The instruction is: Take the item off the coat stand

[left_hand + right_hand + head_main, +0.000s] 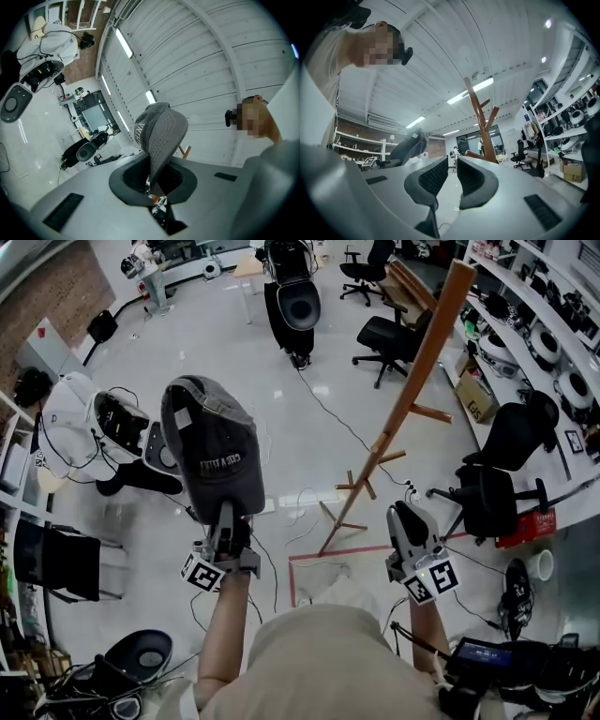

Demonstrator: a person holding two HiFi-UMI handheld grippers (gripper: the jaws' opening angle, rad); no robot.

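A grey baseball cap point(214, 451) with pale lettering hangs free of the wooden coat stand point(412, 381), off to the stand's left. My left gripper point(225, 521) is shut on the cap's lower edge and holds it upright. In the left gripper view the cap point(161, 131) rises from between the dark pads point(129, 180), with the left gripper point(157, 185) clamped on its fabric. My right gripper point(410, 526) stands near the stand's base. Its jaws are a narrow gap apart with nothing between them, as the right gripper point(450, 176) shows. The stand point(480, 119) and the cap point(410, 145) lie beyond it.
White robot shells point(80, 423) stand at the left. Black office chairs point(389, 338) and another chair point(492, 493) sit near the stand. Shelving point(544, 324) lines the right wall. Cables point(328, 409) and red floor tape point(309, 559) cross the glossy floor.
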